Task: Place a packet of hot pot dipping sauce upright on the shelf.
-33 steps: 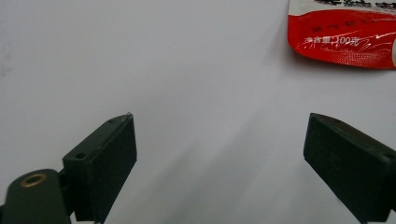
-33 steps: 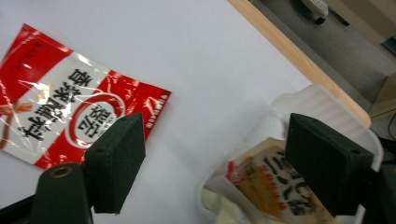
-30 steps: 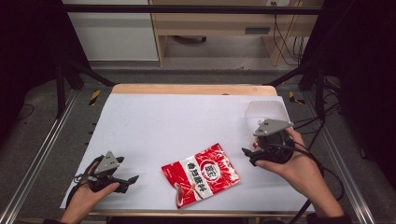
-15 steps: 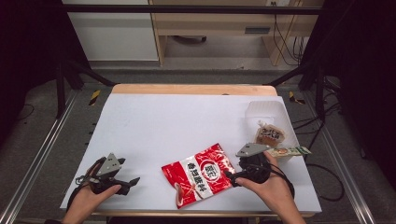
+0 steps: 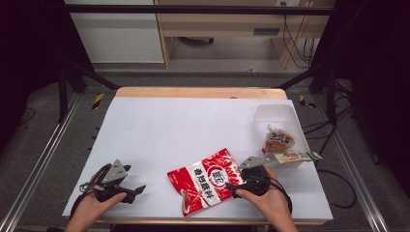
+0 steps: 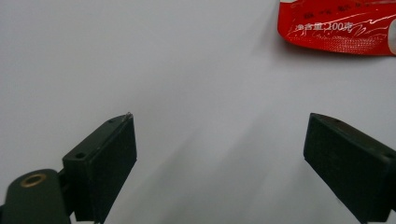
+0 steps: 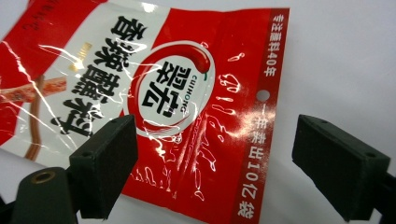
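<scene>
Jaws spread wide is how we find the right gripper (image 5: 232,186), poised at the right edge of the red snack packet (image 5: 207,180) that lies flat near the front of the white table (image 5: 193,125). In the right gripper view the packet (image 7: 154,107) sits between and beyond the two black jaws, one jaw over its printed face and the other over bare table; we cannot tell whether either jaw touches it. We see the left gripper (image 5: 138,189) resting at the front left of the table in the person's left hand (image 5: 92,210), well apart from the packet, and in the left gripper view its jaws are also spread, with one corner of the packet (image 6: 336,25) at the top right. At the right edge of the table stands a clear plastic container (image 5: 275,116), with a brown-labelled packet (image 5: 279,141) just in front of it and a long green-and-white sachet (image 5: 297,157) nearer the right gripper.
</scene>
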Available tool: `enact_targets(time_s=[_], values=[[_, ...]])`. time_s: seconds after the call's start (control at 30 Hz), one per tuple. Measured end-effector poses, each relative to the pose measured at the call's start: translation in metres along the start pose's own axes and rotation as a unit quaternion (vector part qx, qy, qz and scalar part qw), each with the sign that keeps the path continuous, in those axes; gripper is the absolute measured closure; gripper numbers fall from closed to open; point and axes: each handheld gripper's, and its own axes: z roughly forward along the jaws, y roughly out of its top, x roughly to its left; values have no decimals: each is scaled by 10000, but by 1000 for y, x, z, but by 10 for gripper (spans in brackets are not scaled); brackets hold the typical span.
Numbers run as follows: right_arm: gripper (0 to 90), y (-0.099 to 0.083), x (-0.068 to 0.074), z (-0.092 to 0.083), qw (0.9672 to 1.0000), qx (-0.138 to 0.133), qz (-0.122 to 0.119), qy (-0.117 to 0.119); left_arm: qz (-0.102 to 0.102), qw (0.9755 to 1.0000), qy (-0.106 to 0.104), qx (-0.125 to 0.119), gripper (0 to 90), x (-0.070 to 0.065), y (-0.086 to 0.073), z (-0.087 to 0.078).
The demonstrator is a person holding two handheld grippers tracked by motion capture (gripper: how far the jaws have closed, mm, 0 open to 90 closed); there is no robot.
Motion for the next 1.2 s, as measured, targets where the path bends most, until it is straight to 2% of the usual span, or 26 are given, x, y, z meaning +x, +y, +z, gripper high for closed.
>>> enact_targets(time_s=[0.13, 0.3, 0.53, 0.7, 0.77, 0.97, 1.03, 1.13, 1.2], values=[[146, -7, 1, 10, 9997, -51, 217, 41, 66, 10000, -22, 57, 94, -4, 0, 3], [144, -10, 1, 14, 9997, -32, 245, 9, 99, 9999, -39, 63, 94, -6, 1, 3], [157, -11, 0, 17, 9994, -68, 318, 107, 91, 9999, -29, 60, 94, -5, 1, 3], [193, -10, 3, 13, 9991, -153, 373, 95, 69, 10000, -33, 50, 94, -5, 1, 3], [207, -9, 4, 10, 9990, -167, 385, 157, 62, 10000, -27, 55, 94, -5, 1, 3], [285, -6, 10, 2, 9986, -295, 316, 303, 62, 10000, -36, 64, 94, -5, 0, 4], [341, -4, 14, 0, 9988, -266, 246, 322, 59, 10000, -35, 62, 94, -5, 0, 4], [474, -4, 15, -1, 9992, -238, 127, 281, 60, 9999, -44, 67, 94, -5, 0, 4], [606, -3, 14, -1, 9997, -185, 59, 179, 70, 9999, -50, 72, 94, -5, 1, 4]])
